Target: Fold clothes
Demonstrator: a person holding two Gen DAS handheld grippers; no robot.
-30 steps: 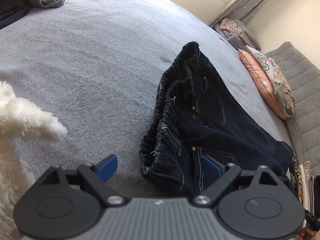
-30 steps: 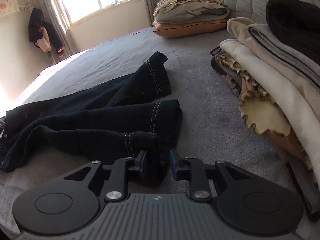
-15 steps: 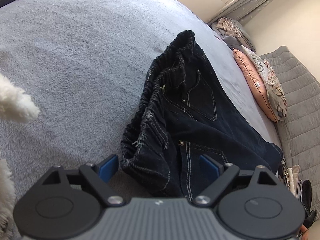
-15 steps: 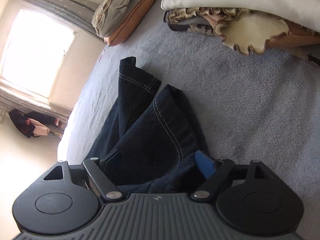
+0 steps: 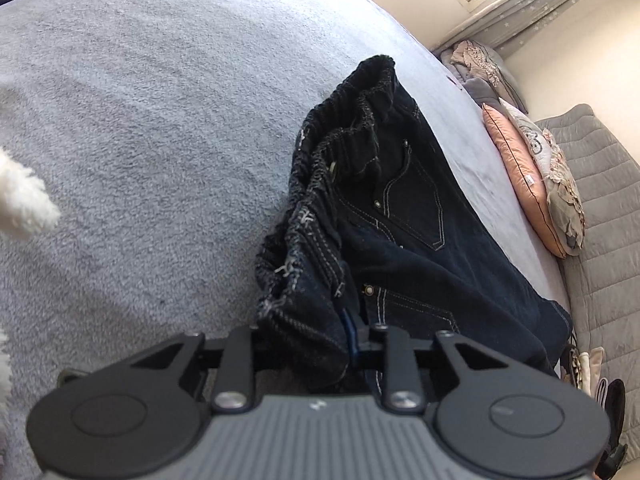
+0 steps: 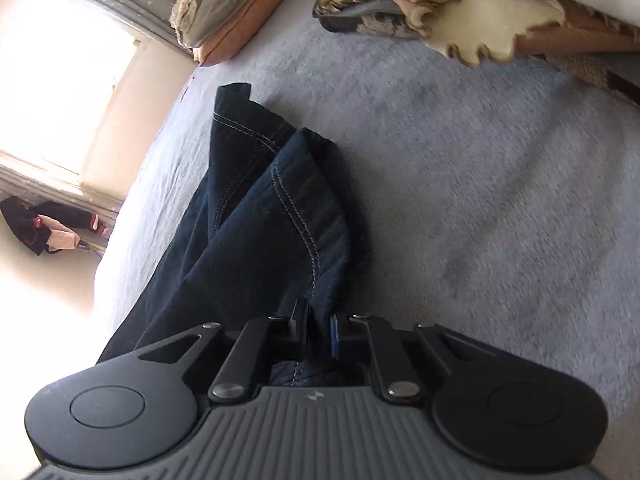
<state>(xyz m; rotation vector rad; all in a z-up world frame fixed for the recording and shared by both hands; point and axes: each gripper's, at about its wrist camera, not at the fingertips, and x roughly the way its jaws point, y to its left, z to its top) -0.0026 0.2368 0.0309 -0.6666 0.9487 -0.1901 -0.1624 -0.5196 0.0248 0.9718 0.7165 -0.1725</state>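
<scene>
on the grey bed [image 5: 140, 128], a pair of dark jeans [image 5: 400, 232] is laid out lengthwise, its gathered waistband turned toward the left gripper [image 5: 304, 344] and its legs stretched away toward the pink pillow [image 5: 520, 184] at the headboard side. the near corner of the waistband is caught between the fingers of the left gripper, which are seen closing on the bunched denim, with the blue pad pressed against the cloth. in the right wrist view, the jeans [image 6: 256, 216] are seen from the other end, with the two leg hems lying one partly over the other on the bed [image 6: 500, 208]. the hem of the nearer leg is pinched between the fingers of the right gripper [image 6: 316, 332], which are drawn fully together on the fabric. a stack of folded clothes [image 6: 480, 12] is seen at the top right of that view, well apart from the jeans, and a pillow [image 6: 236, 8] lies near the bright window. a white fluffy item [image 5: 24, 200] is visible at the left edge of the left wrist view, apart from the jeans.
</scene>
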